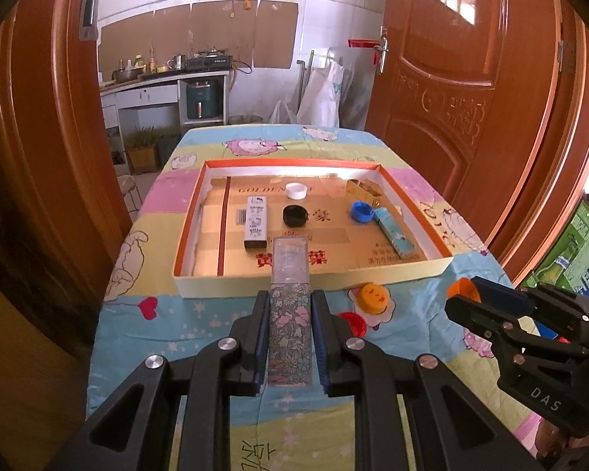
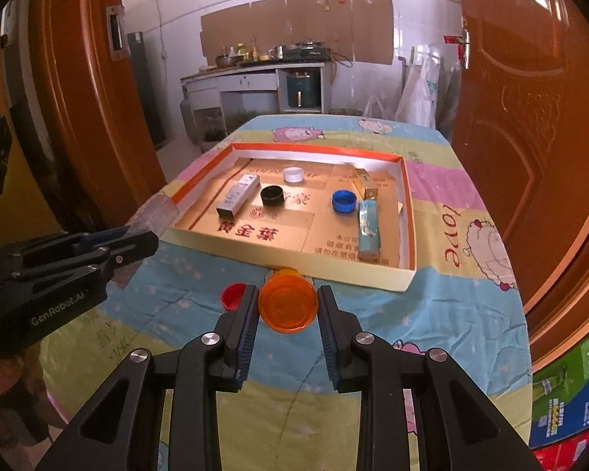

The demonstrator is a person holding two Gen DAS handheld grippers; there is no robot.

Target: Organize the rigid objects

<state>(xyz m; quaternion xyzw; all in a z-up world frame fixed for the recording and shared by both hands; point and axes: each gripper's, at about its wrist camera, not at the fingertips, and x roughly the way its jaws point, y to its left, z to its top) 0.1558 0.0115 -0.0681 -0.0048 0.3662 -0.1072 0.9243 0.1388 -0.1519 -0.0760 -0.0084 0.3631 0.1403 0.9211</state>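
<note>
L hand-held gripper (image 1: 288, 306) clamped on long floral box (image 1: 289, 314), gripped at its near half; clear far end pokes out over near wall of tray (image 1: 392, 272). R hand-held gripper (image 2: 288, 302) pinched on orange cap (image 2: 288, 304), held above bench (image 2: 451, 314) just short of tray's near wall.

Handling, my guess: floral box stiff, light, smooth sides, could slide or swing since most of it overhangs; a mid-length hold looks safer. Cap rigid, light, round rim, may pop out if squeeze goes off-centre.

In tray: silver box (image 1: 256, 221) left, black cap (image 1: 295, 215) and white cap (image 1: 296, 190) centre, blue cap (image 1: 362, 212), blue box (image 1: 396, 231) and gold box (image 1: 363, 190) right. Open floor at near centre and along far-left strip. Tray walls low but must be cleared.

Loose on bench, near side: yellow cap (image 1: 373, 297), red cap (image 2: 233, 296). Both grippers near each other; bench edges drop off L and R.
</note>
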